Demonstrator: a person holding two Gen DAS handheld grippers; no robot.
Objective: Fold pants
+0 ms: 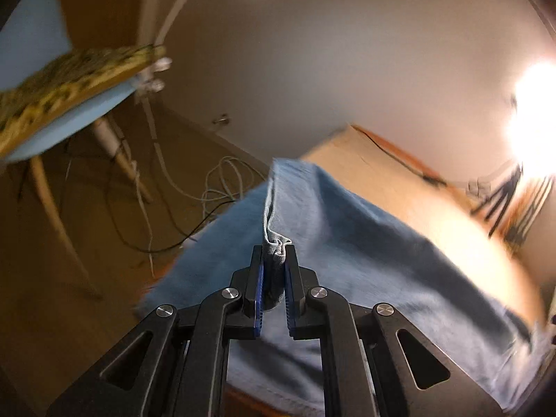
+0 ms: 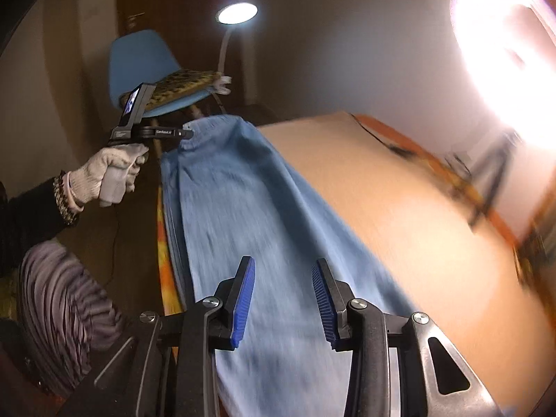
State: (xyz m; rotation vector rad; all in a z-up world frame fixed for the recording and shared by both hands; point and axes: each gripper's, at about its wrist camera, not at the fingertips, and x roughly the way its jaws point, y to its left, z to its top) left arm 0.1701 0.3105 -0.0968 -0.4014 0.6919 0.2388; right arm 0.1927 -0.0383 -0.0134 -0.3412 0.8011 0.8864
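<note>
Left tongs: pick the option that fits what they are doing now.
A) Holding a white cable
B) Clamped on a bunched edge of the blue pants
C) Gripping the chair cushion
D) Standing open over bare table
B: in the left wrist view the left tongs pinch a gathered fold of the blue pants, and the right wrist view shows them at the waistband.
</note>
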